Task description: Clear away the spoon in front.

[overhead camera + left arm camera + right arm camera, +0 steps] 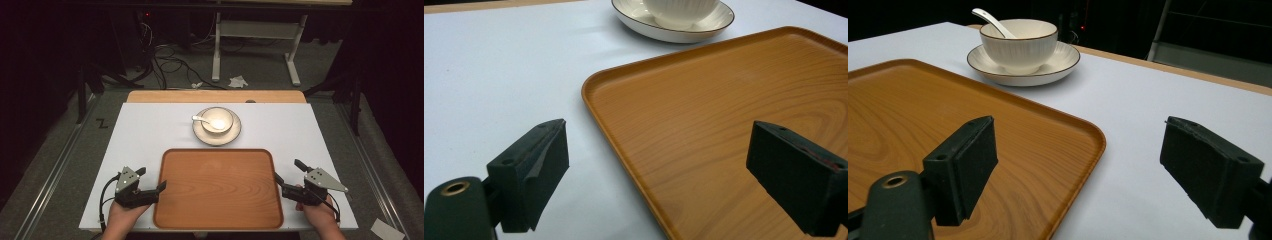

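An empty wooden tray (217, 190) lies on the white table near the front edge. Behind it a white bowl (218, 119) stands on a saucer (235, 134), with a white spoon (200, 119) resting in the bowl. My left gripper (151, 179) is open at the tray's left rim; in the left gripper view its jaws (664, 165) straddle the rim of the tray (724, 115). My right gripper (289, 171) is open at the right rim, its jaws (1088, 170) either side of the tray's corner (923, 115). The bowl (1018, 45) is farther off.
The white tabletop (145, 135) has bare room left and right of the tray. A wooden strip (215, 96) runs along its far edge. Beyond, cables (170, 65) and a white desk frame (217, 50) stand on the dark floor.
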Demonstrator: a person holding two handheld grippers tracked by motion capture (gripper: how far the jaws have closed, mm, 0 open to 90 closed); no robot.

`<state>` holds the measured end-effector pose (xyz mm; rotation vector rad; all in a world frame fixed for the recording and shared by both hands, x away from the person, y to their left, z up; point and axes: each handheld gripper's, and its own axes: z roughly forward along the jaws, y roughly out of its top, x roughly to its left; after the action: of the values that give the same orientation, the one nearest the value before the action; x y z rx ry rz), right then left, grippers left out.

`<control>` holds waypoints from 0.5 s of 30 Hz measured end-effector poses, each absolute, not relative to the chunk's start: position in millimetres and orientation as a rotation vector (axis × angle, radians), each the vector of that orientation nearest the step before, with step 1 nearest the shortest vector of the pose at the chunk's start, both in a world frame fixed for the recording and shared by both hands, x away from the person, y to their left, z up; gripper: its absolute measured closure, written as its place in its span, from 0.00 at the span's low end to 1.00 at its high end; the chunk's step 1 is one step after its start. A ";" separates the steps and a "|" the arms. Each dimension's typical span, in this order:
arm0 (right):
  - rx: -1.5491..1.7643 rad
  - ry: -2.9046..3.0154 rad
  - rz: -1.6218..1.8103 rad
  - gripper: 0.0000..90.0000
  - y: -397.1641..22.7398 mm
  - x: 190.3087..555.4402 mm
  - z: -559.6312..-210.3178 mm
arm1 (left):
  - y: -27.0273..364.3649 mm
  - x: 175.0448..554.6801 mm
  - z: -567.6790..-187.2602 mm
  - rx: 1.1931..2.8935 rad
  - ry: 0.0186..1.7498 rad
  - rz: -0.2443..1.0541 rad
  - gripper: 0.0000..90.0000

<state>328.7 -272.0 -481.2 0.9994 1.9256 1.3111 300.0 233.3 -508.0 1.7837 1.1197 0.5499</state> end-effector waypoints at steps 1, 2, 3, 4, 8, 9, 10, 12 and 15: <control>0.998 1.928 1.309 0.18 -272.0 328.7 -481.2 | 233.6 299.9 -507.9 1.782 1.120 0.549 0.12; 0.997 1.928 1.309 0.18 -272.0 328.8 -481.3 | 233.6 299.9 -507.9 1.781 1.119 0.549 0.13; 0.999 1.929 1.309 0.18 -272.0 328.9 -481.4 | 233.7 300.0 -508.0 1.782 1.118 0.551 0.14; 0.997 1.929 1.309 0.18 -272.1 329.0 -481.5 | 233.8 300.1 -508.1 1.779 1.118 0.550 0.15; 1.004 1.928 1.310 0.18 -272.4 329.0 -481.6 | 233.9 300.2 -508.0 1.768 1.116 0.550 0.16; 1.002 1.928 1.310 0.18 -272.5 329.0 -481.6 | 234.0 300.1 -508.1 1.764 1.116 0.550 0.17; 1.003 1.928 1.310 0.18 -272.5 329.0 -481.6 | 234.4 300.2 -507.9 1.761 1.116 0.542 0.17; 1.002 1.930 1.312 0.18 -272.3 329.1 -481.7 | 234.9 300.4 -507.8 1.758 1.120 0.532 0.18; 0.996 1.933 1.314 0.18 -272.4 329.5 -481.7 | 235.1 300.0 -507.2 1.756 1.123 0.534 0.18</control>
<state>329.5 -272.4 -481.7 0.9964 1.9331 1.3140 300.0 235.1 -507.2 1.7563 1.1233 0.5338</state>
